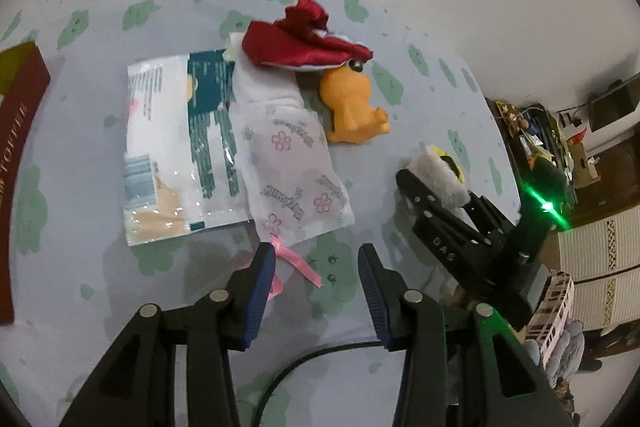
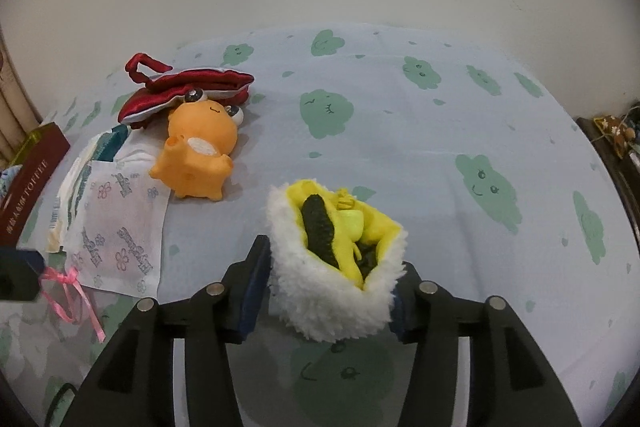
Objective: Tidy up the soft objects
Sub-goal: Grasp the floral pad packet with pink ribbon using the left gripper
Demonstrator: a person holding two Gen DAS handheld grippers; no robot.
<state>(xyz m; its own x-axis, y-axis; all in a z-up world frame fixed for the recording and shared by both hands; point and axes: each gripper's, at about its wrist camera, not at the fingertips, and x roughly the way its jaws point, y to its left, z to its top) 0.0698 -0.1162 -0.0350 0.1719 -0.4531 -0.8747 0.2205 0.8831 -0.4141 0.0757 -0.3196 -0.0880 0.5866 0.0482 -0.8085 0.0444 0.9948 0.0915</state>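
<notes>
My right gripper (image 2: 332,267) is shut on a fluffy white pouch (image 2: 320,299) with a yellow lining, holding it just above the cloud-print sheet (image 2: 400,131). Dark and yellow items show inside its mouth. The left wrist view shows that same gripper (image 1: 436,183) at the right with the fluff between its fingers. My left gripper (image 1: 316,255) stands open and holds nothing. It hangs over a pink ribbon (image 1: 296,263) tied to a white floral pouch (image 1: 288,163). An orange frog-like toy (image 2: 196,155) lies on its back beside a red satin bag (image 2: 188,87).
A printed plastic packet (image 1: 176,147) lies under the floral pouch's left edge. A dark red toffee box (image 2: 32,179) sits at the sheet's left edge. A plain wall runs behind the bed. Dark furniture with clutter (image 1: 540,135) stands off the right side.
</notes>
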